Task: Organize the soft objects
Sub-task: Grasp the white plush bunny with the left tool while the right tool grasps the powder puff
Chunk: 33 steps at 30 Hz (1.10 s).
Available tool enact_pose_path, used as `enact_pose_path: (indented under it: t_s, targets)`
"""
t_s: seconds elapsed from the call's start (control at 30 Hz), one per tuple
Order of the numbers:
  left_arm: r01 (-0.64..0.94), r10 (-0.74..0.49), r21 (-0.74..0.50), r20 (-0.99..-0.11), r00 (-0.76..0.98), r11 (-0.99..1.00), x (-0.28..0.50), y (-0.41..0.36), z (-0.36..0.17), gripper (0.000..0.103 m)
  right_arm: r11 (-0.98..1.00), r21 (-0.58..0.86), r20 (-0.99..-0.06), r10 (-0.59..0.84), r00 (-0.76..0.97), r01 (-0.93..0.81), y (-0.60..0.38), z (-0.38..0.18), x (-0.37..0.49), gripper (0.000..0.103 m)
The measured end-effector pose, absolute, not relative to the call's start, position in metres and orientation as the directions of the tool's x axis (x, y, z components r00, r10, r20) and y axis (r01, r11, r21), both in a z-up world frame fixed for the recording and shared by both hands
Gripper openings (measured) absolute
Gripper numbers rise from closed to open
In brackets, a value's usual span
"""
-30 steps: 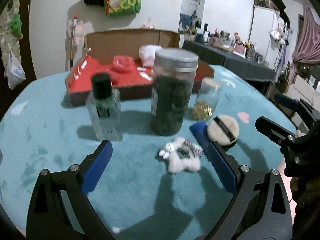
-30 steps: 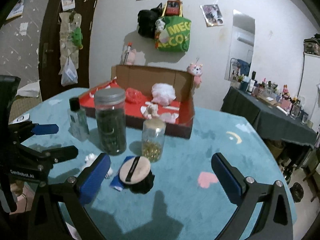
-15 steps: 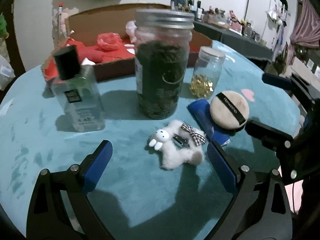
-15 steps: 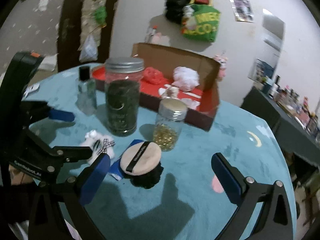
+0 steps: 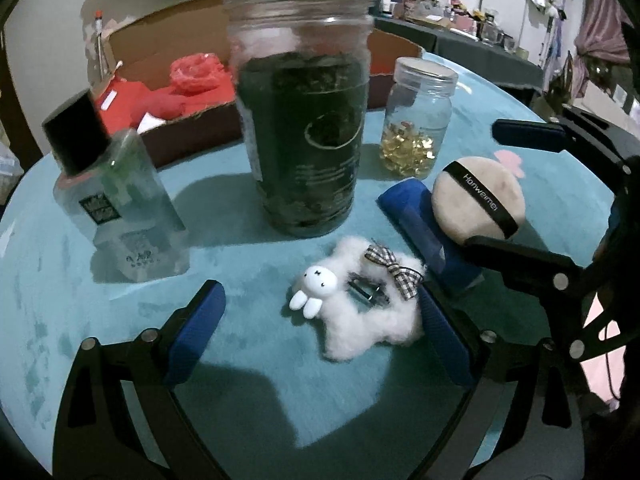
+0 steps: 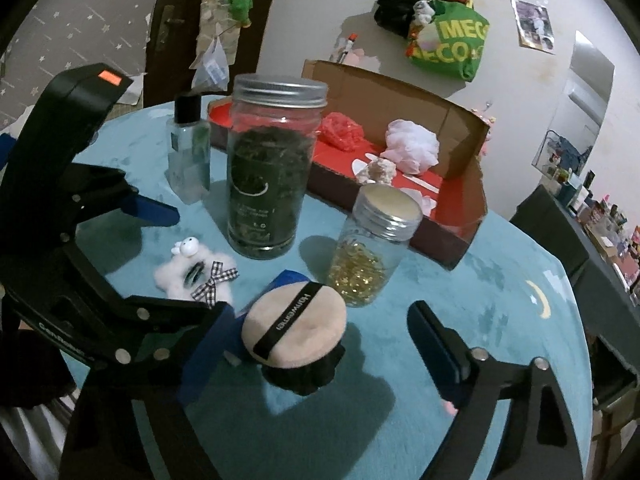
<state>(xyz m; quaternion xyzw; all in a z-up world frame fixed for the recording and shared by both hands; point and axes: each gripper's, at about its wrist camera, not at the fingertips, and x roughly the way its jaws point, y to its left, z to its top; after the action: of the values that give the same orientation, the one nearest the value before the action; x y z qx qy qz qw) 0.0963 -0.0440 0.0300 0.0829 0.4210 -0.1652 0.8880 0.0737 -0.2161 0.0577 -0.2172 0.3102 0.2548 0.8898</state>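
While the jaws of both grippers have just been closing a bit, nothing is actually gripped yet. The left gripper (image 5: 320, 316) is held low over the teal tablecloth (image 5: 100, 320) with the fluffy white bunny clip (image 5: 360, 300) sitting between its blue pads, right by the right-side pad, but it isn't squeezed. The right gripper (image 6: 320, 344) is spread around the beige powder puff (image 6: 294, 326), which is propped on something black and partly on a blue packet (image 5: 420, 224); the puff isn't pinched either. Behind them a big jar of dark leaves (image 5: 304, 120), a small jar of gold bits (image 5: 416, 120) and a clear bottle (image 5: 116, 196) are lined up, with the red-lined cardboard box (image 6: 400, 120) further back.
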Motion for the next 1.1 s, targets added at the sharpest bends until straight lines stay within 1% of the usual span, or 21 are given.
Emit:
enact_pose_path:
  t_s: [0.03,0.07,0.1,0.13,0.17,0.2,0.43,0.47,0.5,0.57,0.67,0.73,0.83,0.9,0.97,1.1]
  targets:
    - [0.372,-0.23,0.01,-0.771,0.594,0.928,0.096,-0.044,0.03,0.085,0.772,-0.231,-0.663,0.321,0.676,-0.593,-0.215,0.057,0.074,0.084]
    - [0.391,-0.247,0.006,-0.765,0.595,0.92,0.095,-0.045,0.03,0.078,0.768,-0.235,-0.66,0.324,0.677,-0.596,-0.214,0.056,0.073,0.075]
    - [0.403,-0.26,0.003,-0.761,0.594,0.915,0.094,-0.046,0.031,0.072,0.764,-0.228,-0.665,0.331,0.67,-0.604,-0.214,0.055,0.074,0.062]
    - [0.414,-0.268,0.003,-0.756,0.596,0.91,0.093,-0.047,0.031,0.069,0.76,-0.214,-0.671,0.342,0.658,-0.613,-0.214,0.054,0.074,0.055]
    - [0.424,-0.278,0.002,-0.752,0.597,0.906,0.091,-0.047,0.032,0.06,0.758,-0.188,-0.681,0.358,0.639,-0.625,-0.214,0.053,0.075,0.048]
    - [0.433,-0.288,-0.002,-0.749,0.597,0.901,0.09,-0.047,0.032,0.055,0.76,-0.181,-0.678,0.363,0.639,-0.624,-0.215,0.053,0.075,0.048]
    - [0.443,-0.304,-0.008,-0.738,0.602,0.897,0.086,-0.045,0.036,0.054,0.773,-0.14,-0.655,0.397,0.643,-0.619,-0.22,0.059,0.07,0.042]
    - [0.44,-0.306,-0.011,-0.734,0.606,0.898,0.086,-0.043,0.038,0.054,0.778,-0.127,-0.647,0.405,0.646,-0.615,-0.222,0.061,0.069,0.027]
    - [0.438,-0.311,-0.017,-0.729,0.61,0.899,0.085,-0.041,0.041,0.054,0.783,-0.114,-0.644,0.411,0.646,-0.611,-0.223,0.063,0.07,0.023]
    - [0.435,-0.323,-0.032,-0.719,0.615,0.9,0.085,-0.035,0.046,0.054,0.792,-0.067,-0.64,0.432,0.635,-0.607,-0.226,0.066,0.073,0.022]
    - [0.427,-0.319,-0.031,-0.714,0.623,0.904,0.086,-0.031,0.049,0.054,0.803,-0.061,-0.64,0.424,0.641,-0.592,-0.226,0.065,0.076,0.019]
    - [0.425,-0.317,-0.03,-0.714,0.624,0.905,0.086,-0.028,0.05,0.054,0.804,-0.027,-0.629,0.449,0.635,-0.595,-0.228,0.065,0.075,0.016]
    - [0.428,-0.315,-0.023,-0.713,0.627,0.903,0.084,-0.024,0.051,0.054,0.788,0.088,-0.611,0.526,0.592,-0.61,-0.234,0.07,0.077,0.013]
    - [0.422,-0.306,-0.013,-0.708,0.637,0.906,0.081,-0.02,0.054,0.054,0.764,0.178,-0.594,0.585,0.552,-0.62,-0.235,0.072,0.08,0.013]
    - [0.407,-0.292,-0.006,-0.706,0.645,0.914,0.08,-0.012,0.055,0.054,0.74,0.238,-0.587,0.625,0.514,-0.629,-0.23,0.069,0.083,0.012]
    - [0.379,-0.278,-0.02,-0.715,0.641,0.925,0.08,0.006,0.052,0.054,0.709,0.293,-0.594,0.661,0.458,-0.642,-0.21,0.059,0.087,0.012]
